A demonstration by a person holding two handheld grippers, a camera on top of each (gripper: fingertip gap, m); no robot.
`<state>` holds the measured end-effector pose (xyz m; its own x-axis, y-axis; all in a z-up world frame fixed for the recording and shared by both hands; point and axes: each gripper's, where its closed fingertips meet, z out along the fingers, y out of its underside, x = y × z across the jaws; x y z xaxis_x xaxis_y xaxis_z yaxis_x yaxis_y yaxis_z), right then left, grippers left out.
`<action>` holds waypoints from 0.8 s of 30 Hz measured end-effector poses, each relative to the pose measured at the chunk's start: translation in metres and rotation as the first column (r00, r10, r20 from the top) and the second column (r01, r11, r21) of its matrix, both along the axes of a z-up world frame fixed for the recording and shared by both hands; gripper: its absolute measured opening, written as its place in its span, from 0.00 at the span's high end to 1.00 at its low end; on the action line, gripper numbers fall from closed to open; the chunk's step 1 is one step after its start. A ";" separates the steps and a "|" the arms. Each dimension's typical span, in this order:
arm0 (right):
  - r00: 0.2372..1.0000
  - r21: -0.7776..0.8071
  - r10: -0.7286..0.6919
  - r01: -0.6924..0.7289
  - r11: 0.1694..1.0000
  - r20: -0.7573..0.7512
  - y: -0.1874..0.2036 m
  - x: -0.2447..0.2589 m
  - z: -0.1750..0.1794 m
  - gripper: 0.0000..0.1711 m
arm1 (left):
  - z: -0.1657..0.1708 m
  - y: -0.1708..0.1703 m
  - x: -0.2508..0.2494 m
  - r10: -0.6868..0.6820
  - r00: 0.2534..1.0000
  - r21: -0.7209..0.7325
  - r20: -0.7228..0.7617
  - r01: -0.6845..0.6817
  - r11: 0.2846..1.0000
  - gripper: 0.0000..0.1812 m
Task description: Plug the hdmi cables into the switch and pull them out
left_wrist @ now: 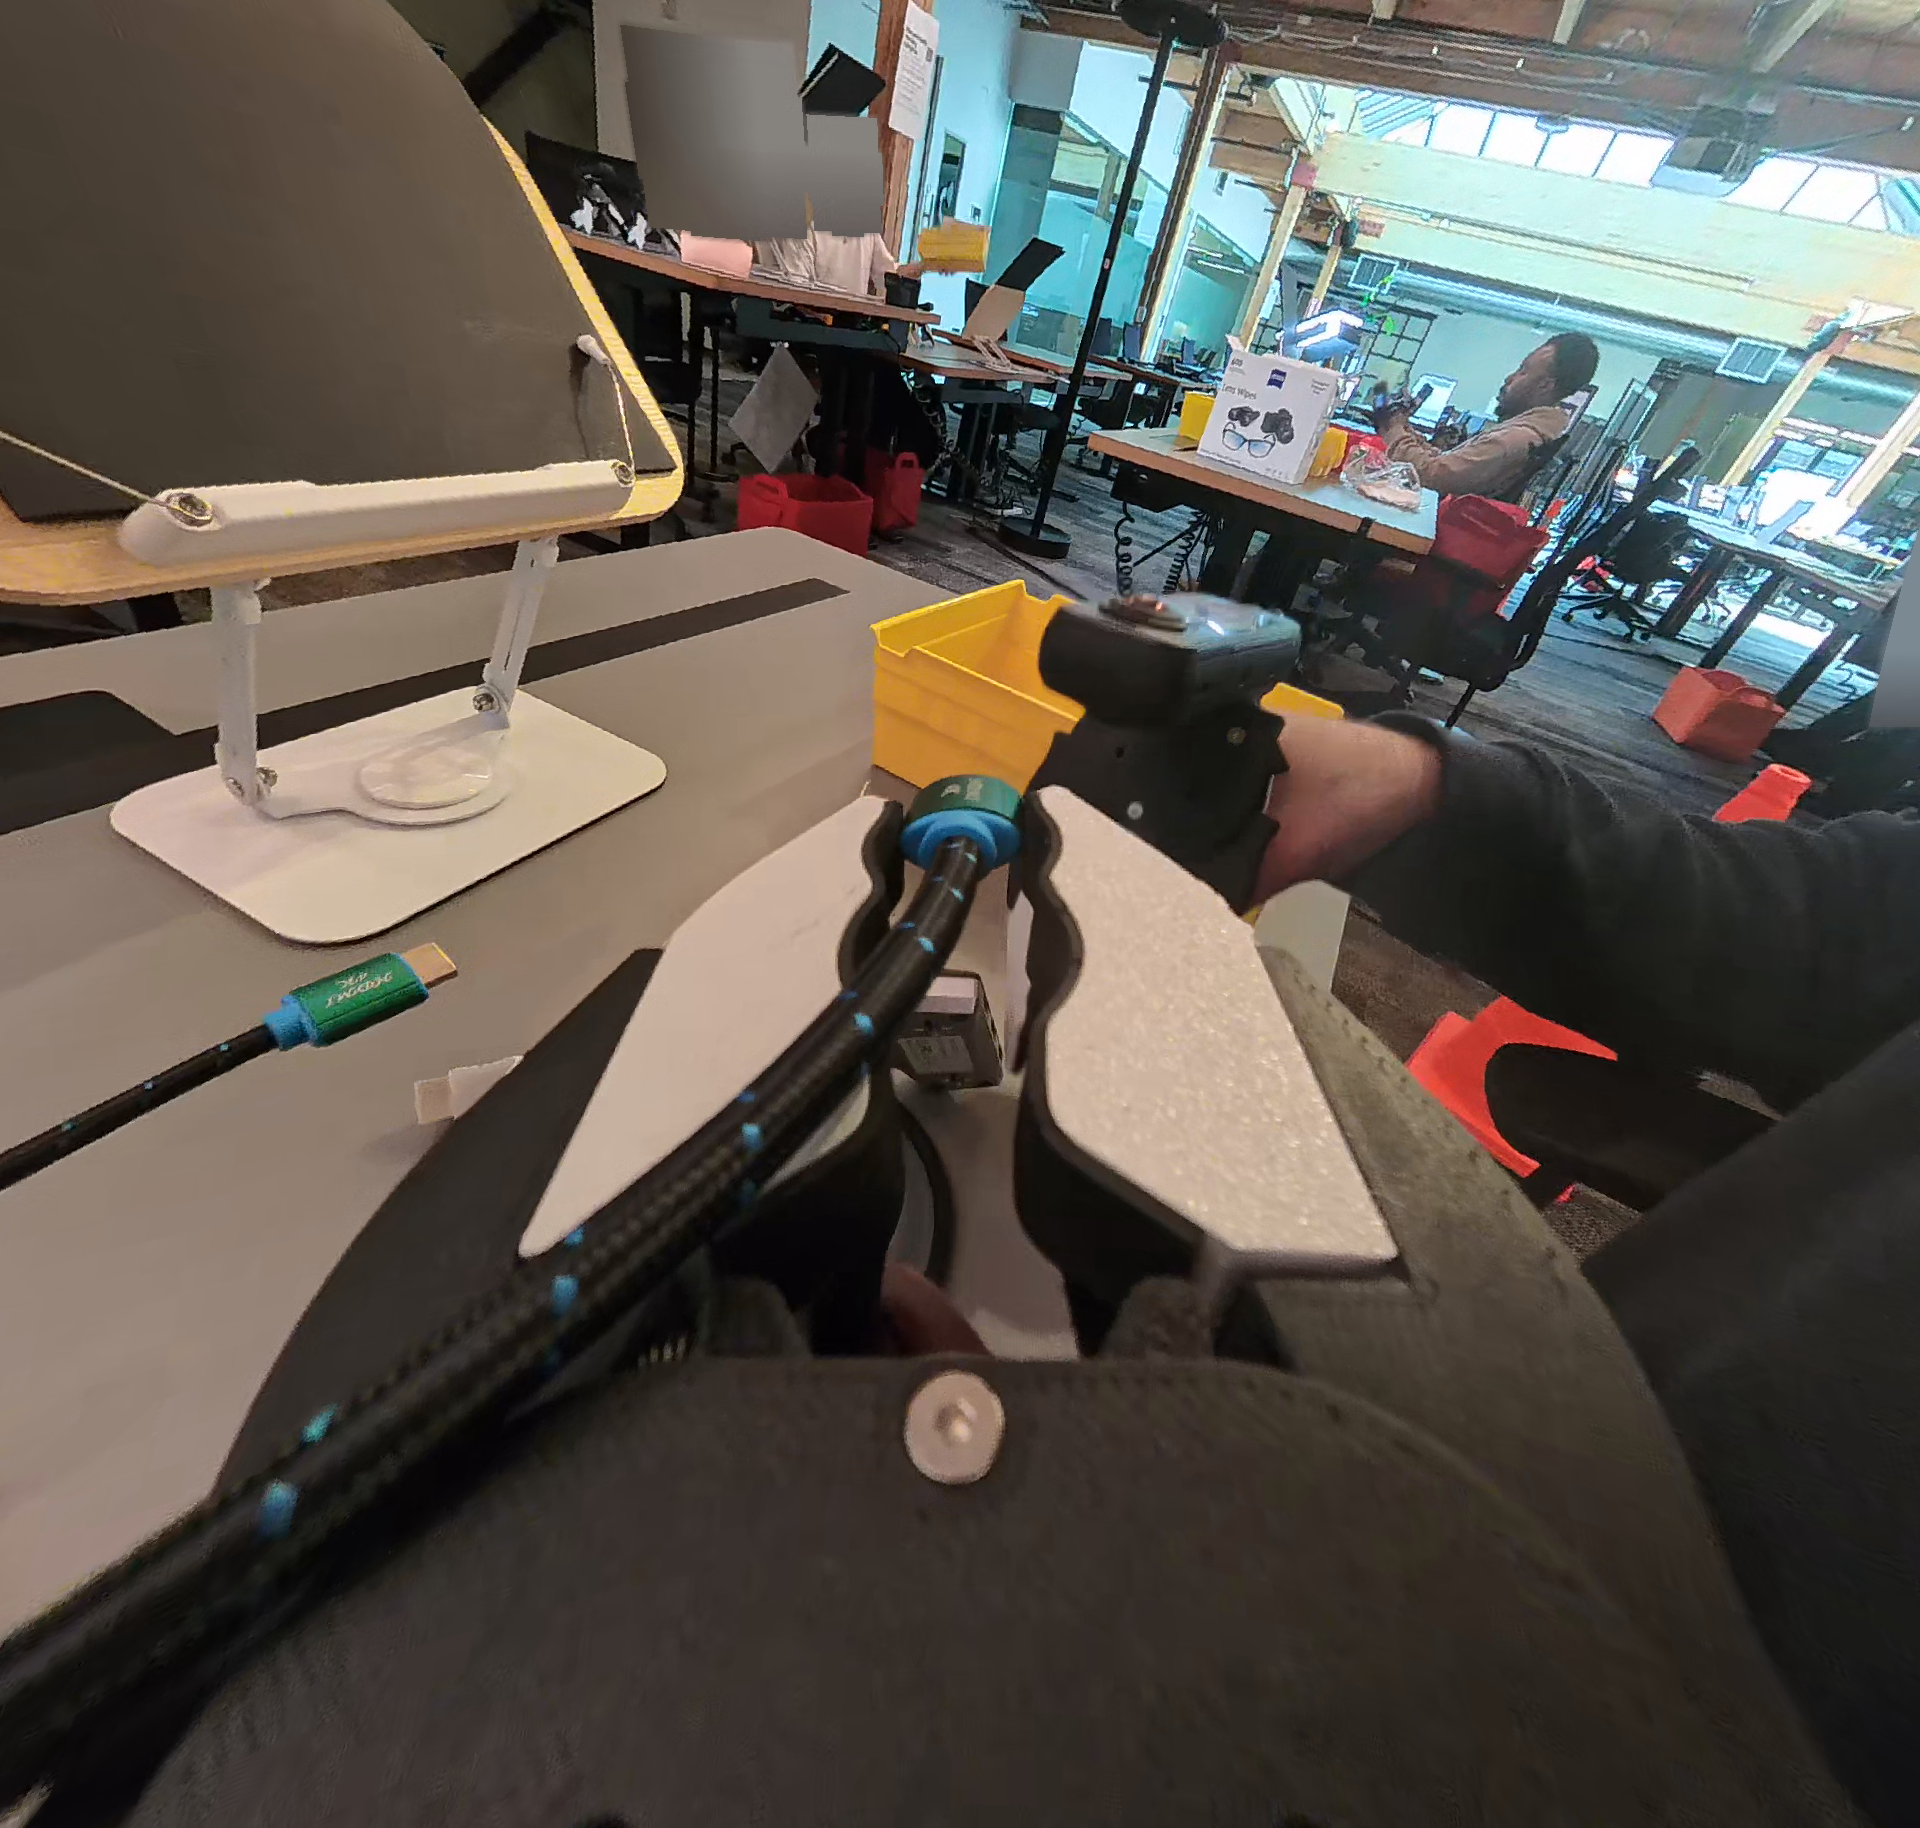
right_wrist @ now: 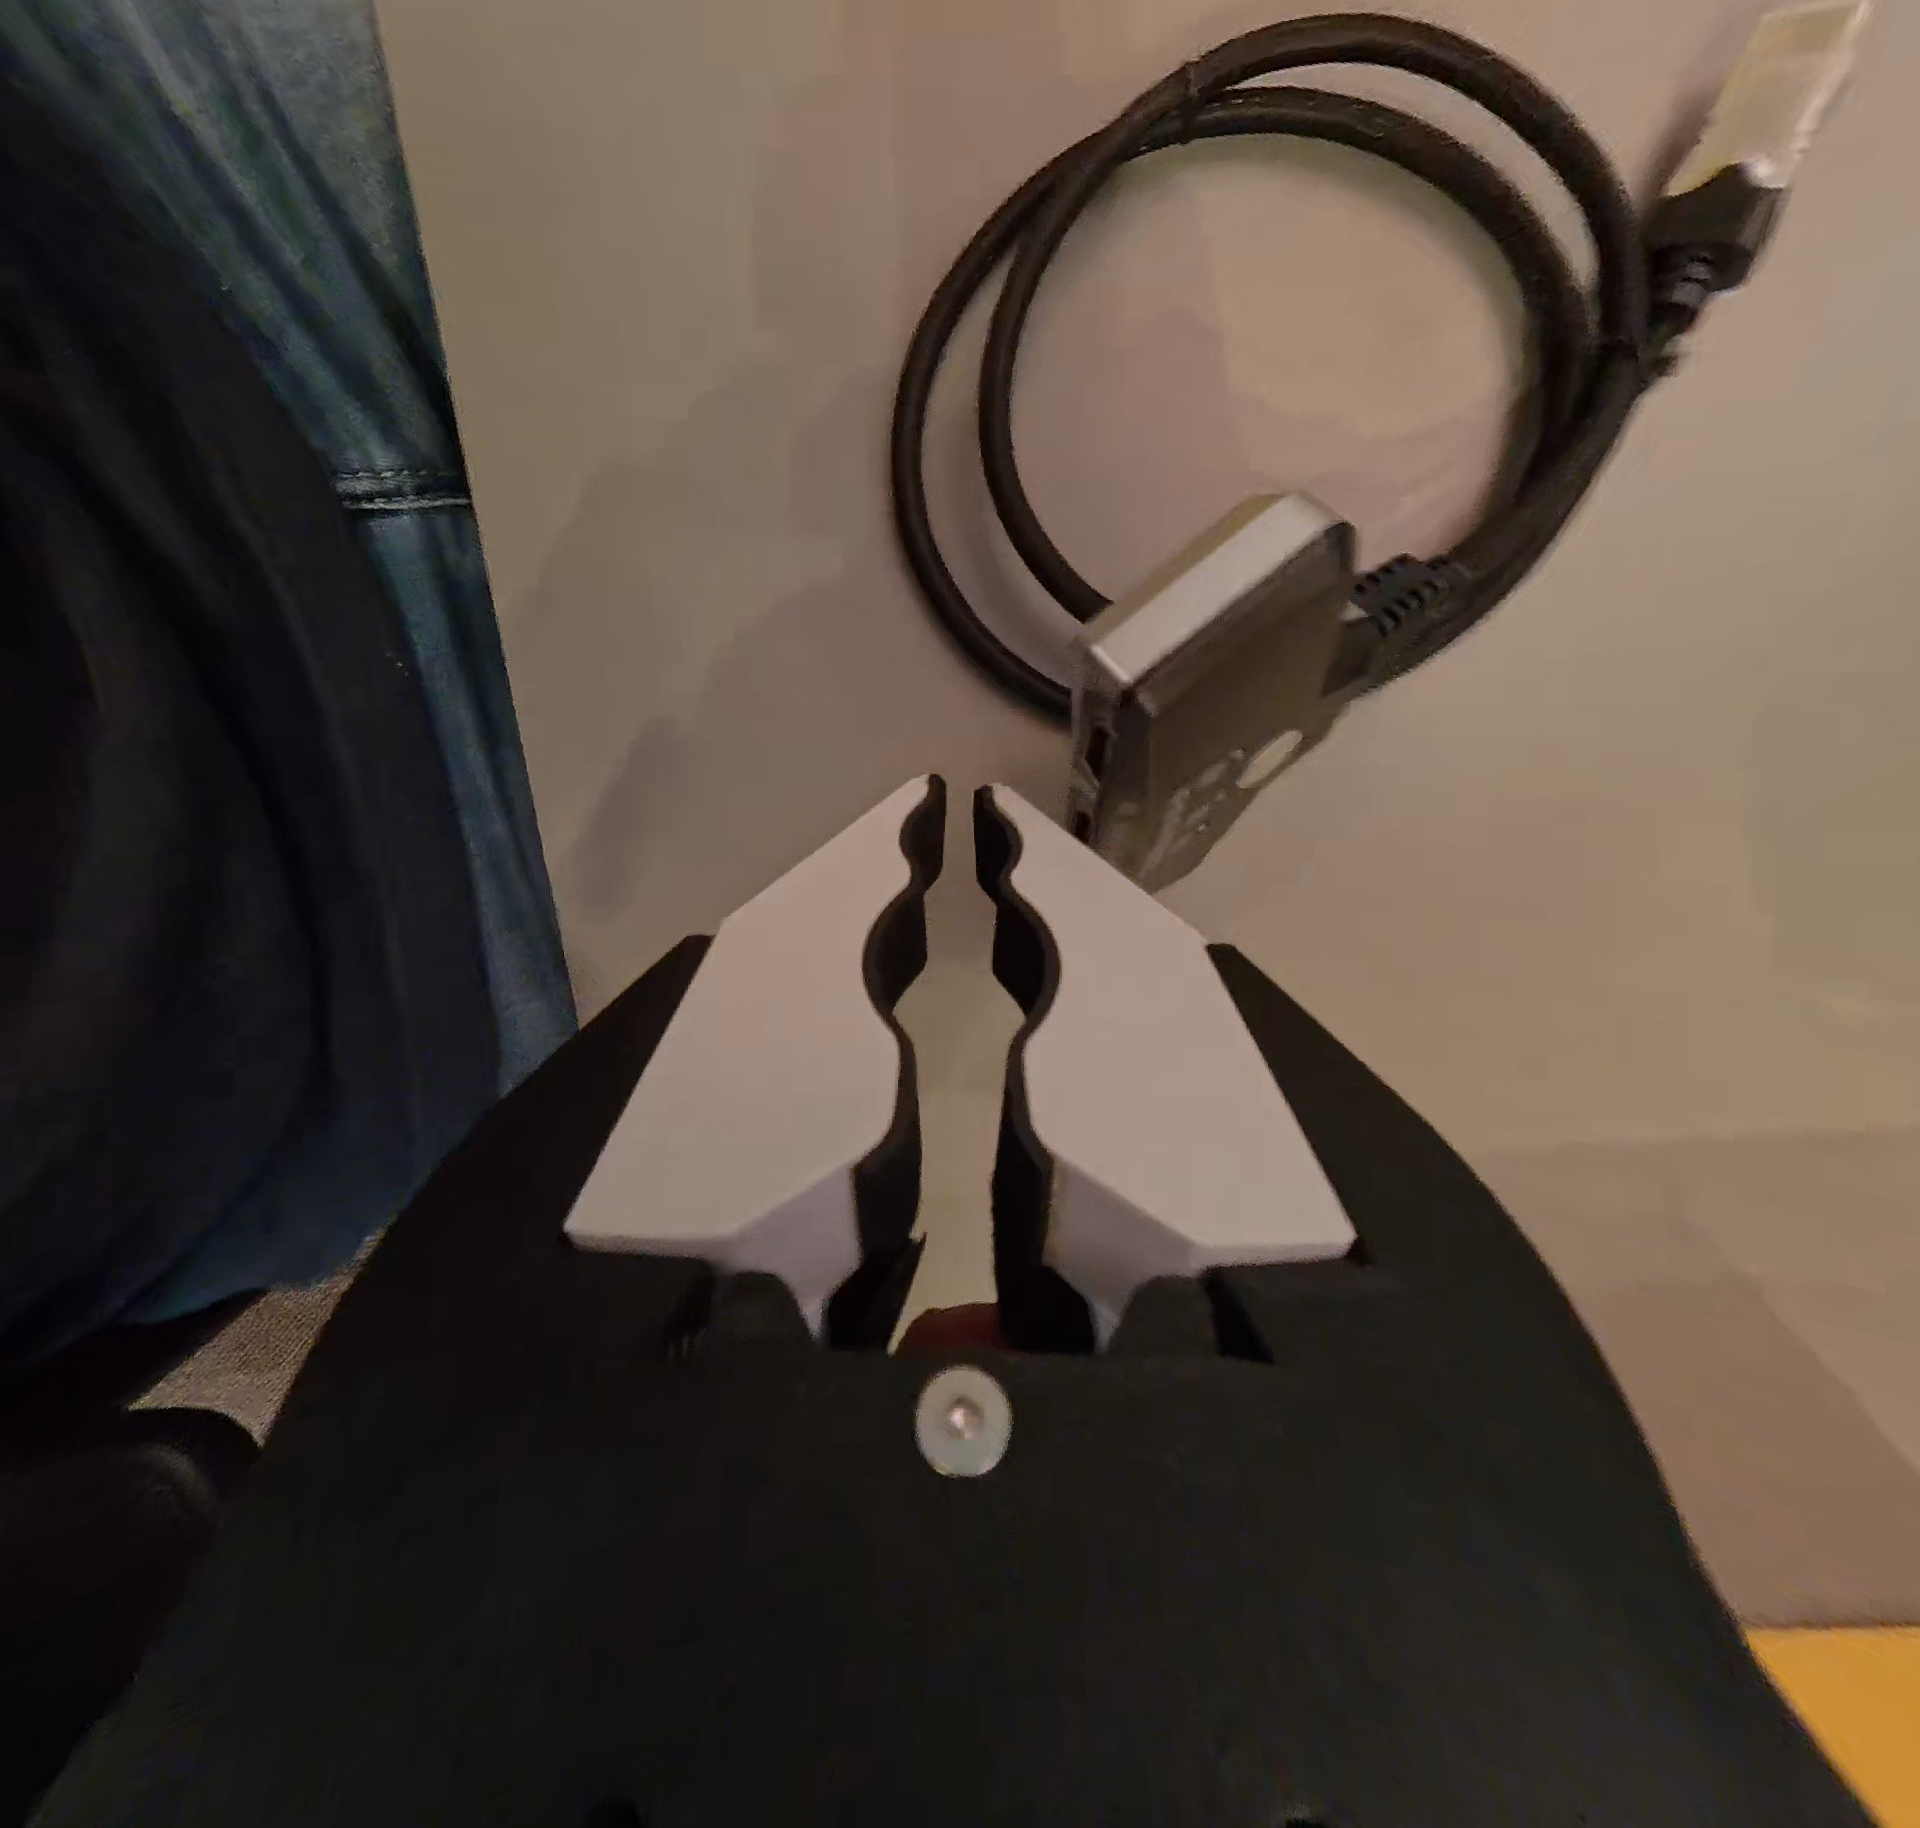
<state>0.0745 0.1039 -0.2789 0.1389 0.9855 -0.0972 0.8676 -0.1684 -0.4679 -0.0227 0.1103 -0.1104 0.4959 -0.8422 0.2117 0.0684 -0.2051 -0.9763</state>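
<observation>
Left gripper [left_wrist: 951, 843]: we see it clamped on the green plug [left_wrist: 961, 804] of a black braided HDMI cable [left_wrist: 665, 1196], whose cord runs back across the left finger toward the camera.
Switch, left wrist view [left_wrist: 951, 1035]: a small grey box shows in the gap between the fingers, below the held plug; we cannot tell whether plug and switch touch.
Second HDMI cable [left_wrist: 353, 1001]: we find its green plug lying free on the grey bench [left_wrist: 644, 843], left of the switch, gold tip pointing toward the white tablet stand [left_wrist: 384, 802].
Yellow bin [left_wrist: 956, 687]: beyond the switch, on the bench.
Right gripper, seen from the left [left_wrist: 1164, 698]: held in a person's hand [left_wrist: 1340, 791] past the switch, beside the bin.
Right gripper [right_wrist: 959, 804]: we see its fingers nearly together with a thin gap and nothing between them.
Switch, right wrist view [right_wrist: 1216, 687]: just right of the fingertips, apart from them, with empty ports on its near edge.
Attached lead [right_wrist: 1247, 344]: a plain black cable coils beyond the switch, ending in a loose plug [right_wrist: 1756, 147].
</observation>
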 end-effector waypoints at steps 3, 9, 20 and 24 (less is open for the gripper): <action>0.994 0.071 -0.100 0.098 0.993 0.033 0.024 0.025 0.007 0.94 | -0.001 -0.001 0.000 -0.003 1.000 0.009 -0.010 0.003 1.000 0.89; 0.995 -0.024 -0.098 0.098 0.995 0.019 0.009 0.014 -0.022 0.92 | -0.006 0.000 0.003 -0.006 0.999 0.028 -0.039 0.007 1.000 0.89; 0.932 -0.073 0.060 -0.092 0.993 -0.358 -0.020 -0.068 0.023 0.90 | -0.005 0.002 -0.005 0.029 0.997 0.065 -0.072 -0.024 0.998 0.89; 0.940 0.275 0.216 -0.140 0.951 -0.266 0.008 -0.059 0.035 0.69 | -0.005 0.003 -0.009 0.035 0.995 0.079 -0.089 -0.028 0.996 0.89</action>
<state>0.0154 0.1114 -0.2436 -0.0382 0.9888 0.1443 0.6925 0.1304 -0.7095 -0.0317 0.1129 -0.1155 0.5363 -0.8381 0.0992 -0.0156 -0.1274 -0.9917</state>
